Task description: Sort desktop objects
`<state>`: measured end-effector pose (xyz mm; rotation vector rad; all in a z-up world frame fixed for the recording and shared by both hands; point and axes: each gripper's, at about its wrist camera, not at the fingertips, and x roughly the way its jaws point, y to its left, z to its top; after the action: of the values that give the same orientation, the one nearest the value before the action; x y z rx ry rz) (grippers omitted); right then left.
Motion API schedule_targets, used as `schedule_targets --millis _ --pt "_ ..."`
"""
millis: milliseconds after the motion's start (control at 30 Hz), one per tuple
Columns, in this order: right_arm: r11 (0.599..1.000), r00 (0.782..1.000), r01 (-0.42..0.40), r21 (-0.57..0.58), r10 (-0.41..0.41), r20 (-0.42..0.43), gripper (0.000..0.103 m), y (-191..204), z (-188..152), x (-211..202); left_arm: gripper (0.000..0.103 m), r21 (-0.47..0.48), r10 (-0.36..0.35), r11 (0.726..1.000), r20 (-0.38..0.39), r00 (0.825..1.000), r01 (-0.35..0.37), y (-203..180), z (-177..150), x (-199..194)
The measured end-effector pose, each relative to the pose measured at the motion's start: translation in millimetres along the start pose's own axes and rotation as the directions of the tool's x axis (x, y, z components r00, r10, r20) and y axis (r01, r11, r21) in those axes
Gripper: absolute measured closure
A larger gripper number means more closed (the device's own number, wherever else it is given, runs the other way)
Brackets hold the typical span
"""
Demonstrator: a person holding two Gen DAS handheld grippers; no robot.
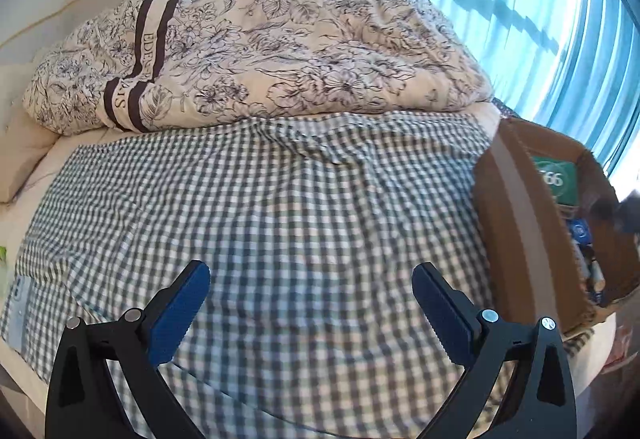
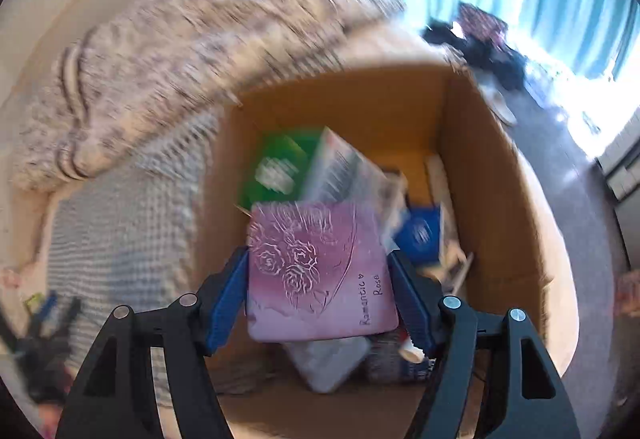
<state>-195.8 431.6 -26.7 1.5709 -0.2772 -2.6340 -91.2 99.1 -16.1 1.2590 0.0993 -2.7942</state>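
Observation:
My right gripper (image 2: 320, 267) is shut on a flat pink pack (image 2: 316, 267) printed with roses and the words "Romantic Rose". It hangs over the open cardboard box (image 2: 488, 175). Inside the box lie a green packet (image 2: 276, 167), a white printed carton (image 2: 344, 167), a blue pack (image 2: 420, 235) and a grey pouch (image 2: 328, 359). My left gripper (image 1: 310, 277) is open and empty above the green-checked bed cover (image 1: 280, 199). The same cardboard box (image 1: 516, 223) stands at the right edge of the left wrist view.
A floral duvet (image 1: 260, 51) is bunched at the head of the bed. Blue curtains (image 1: 520, 7) hang at the right. Dark items (image 2: 480, 39) lie on the floor beyond the box. Small objects (image 2: 44, 315) sit on the bed's left, blurred.

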Motion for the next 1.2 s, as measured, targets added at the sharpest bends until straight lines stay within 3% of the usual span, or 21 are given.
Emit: schedule_targets --millis 133,233,300,500,767,1200 --pt "0.997 0.99 -0.069 -0.031 0.072 0.118 0.035 7 -11 -30 0.0 0.052 0.023 0.998 0.016 1.0 -0.023 -20 -5 -13" --pt "0.986 0.978 -0.079 -0.145 0.105 0.182 0.03 35 -15 -58 0.0 0.067 0.049 0.996 0.045 0.998 -0.051 -33 1 -25" --pt "0.975 0.977 -0.075 -0.212 0.114 0.179 0.021 54 -27 -72 0.0 0.055 0.061 0.996 0.068 0.996 -0.065 -39 5 -33" --pt "0.964 0.976 -0.09 -0.249 0.135 0.169 0.021 68 -56 -58 0.0 0.059 0.051 0.997 0.065 0.997 -0.054 -56 10 -33" --pt "0.969 0.981 -0.075 -0.237 0.114 0.156 0.021 60 -57 -36 0.0 0.085 0.078 0.993 0.048 0.996 -0.082 -70 9 -23" --pt "0.962 0.985 -0.074 -0.261 0.112 0.134 0.021 67 -62 -26 0.0 0.038 0.077 0.996 0.027 0.997 -0.078 -60 9 -15"
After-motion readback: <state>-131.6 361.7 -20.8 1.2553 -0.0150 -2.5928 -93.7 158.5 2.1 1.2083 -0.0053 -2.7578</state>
